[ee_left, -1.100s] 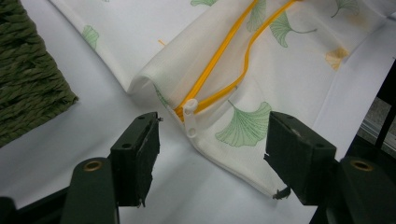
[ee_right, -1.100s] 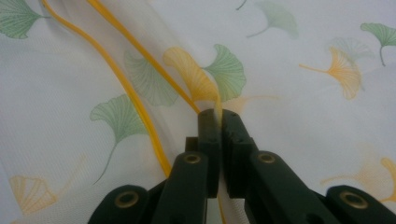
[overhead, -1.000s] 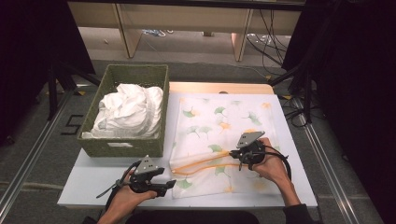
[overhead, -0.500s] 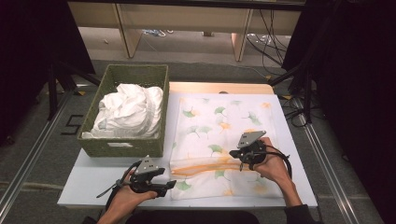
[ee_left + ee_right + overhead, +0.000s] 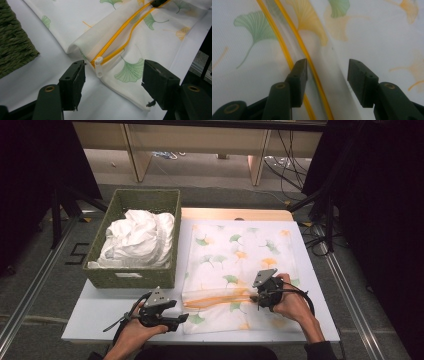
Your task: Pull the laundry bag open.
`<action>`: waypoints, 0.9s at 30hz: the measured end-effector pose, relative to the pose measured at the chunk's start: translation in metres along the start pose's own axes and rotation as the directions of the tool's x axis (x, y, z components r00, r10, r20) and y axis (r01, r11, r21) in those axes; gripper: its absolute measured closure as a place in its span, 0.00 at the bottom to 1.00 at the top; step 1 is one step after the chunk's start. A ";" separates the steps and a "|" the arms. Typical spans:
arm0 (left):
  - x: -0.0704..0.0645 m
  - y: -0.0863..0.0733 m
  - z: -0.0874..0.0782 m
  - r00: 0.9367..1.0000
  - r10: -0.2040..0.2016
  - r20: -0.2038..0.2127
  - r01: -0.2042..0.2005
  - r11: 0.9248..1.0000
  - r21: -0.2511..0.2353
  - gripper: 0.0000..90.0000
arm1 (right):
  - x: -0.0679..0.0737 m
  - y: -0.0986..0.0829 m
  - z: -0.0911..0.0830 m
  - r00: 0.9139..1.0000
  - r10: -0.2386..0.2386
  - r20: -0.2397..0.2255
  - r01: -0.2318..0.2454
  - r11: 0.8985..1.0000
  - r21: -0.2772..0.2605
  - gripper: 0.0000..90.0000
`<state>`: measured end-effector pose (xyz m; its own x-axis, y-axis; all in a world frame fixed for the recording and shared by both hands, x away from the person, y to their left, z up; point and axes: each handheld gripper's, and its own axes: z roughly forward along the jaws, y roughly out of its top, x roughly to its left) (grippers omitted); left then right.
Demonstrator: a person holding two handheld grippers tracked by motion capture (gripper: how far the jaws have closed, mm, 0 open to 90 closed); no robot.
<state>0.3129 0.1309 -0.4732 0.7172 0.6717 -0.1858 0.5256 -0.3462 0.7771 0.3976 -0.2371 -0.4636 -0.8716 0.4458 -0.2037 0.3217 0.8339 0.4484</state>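
In the high view, a white bag (image 5: 240, 265) printed with green and orange leaves is seen spread flat on a white table (image 5: 100, 312), with an orange zip (image 5: 220, 300) running across its near part. The left gripper (image 5: 177, 318) is held low at the bag's near left corner, its jaws turned toward the cloth; the right gripper (image 5: 256, 297) is set on the bag at the far end of the zip, the hand (image 5: 292, 305) behind it resting on the cloth. A green woven basket (image 5: 135, 277) filled with crumpled white cloth (image 5: 137, 237) stands beyond the left gripper, just beside the bag's left edge. In the left gripper view, the left gripper (image 5: 113, 80) is shown with its jaws wide apart and nothing gripped; the white zip pull (image 5: 99, 66) lies between and just ahead of them, nearer the left jaw, at the end of the two orange zip lines (image 5: 125, 32), which are parted there and run away toward the right gripper, glimpsed as a dark shape at the top edge (image 5: 158, 2). The basket's corner (image 5: 12, 47) is seen to the left of the jaws. In the right gripper view, the right gripper (image 5: 327, 68) is shown with its jaws apart and nothing clamped; the bag (image 5: 374, 32) lies close beneath, and the zip (image 5: 297, 42) runs in past the inner side of the left jaw, one orange line passing between the jaws. Whether the jaw tips touch the cloth cannot be told.
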 end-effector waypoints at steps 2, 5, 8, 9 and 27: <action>0.000 0.000 0.001 1.000 -0.001 -0.003 0.001 1.000 -0.011 0.38 | -0.002 -0.005 -0.003 0.999 0.031 0.012 -0.031 0.999 0.012 0.53; 0.001 0.000 0.001 1.000 0.004 0.001 -0.004 1.000 0.000 0.38 | -0.006 -0.010 -0.007 0.998 0.029 0.055 -0.031 0.999 0.043 0.50; 0.000 0.001 0.002 1.000 -0.003 0.001 0.003 1.000 0.012 0.38 | -0.004 -0.005 -0.005 0.996 0.014 0.085 -0.018 0.999 0.047 0.51; 0.000 0.001 0.002 1.000 0.005 0.001 -0.005 1.000 0.016 0.38 | -0.003 -0.002 -0.003 0.994 -0.008 0.107 0.004 0.999 0.037 0.52; -0.001 0.000 0.002 1.000 -0.018 0.006 0.018 1.000 0.002 0.38 | 0.008 0.028 0.014 0.999 -0.052 0.008 0.053 0.994 -0.100 0.48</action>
<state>0.3136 0.1285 -0.4742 0.7103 0.6738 -0.2035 0.5392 -0.3351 0.7727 0.4055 -0.2053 -0.4649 -0.8842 0.4043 -0.2340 0.2365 0.8194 0.5221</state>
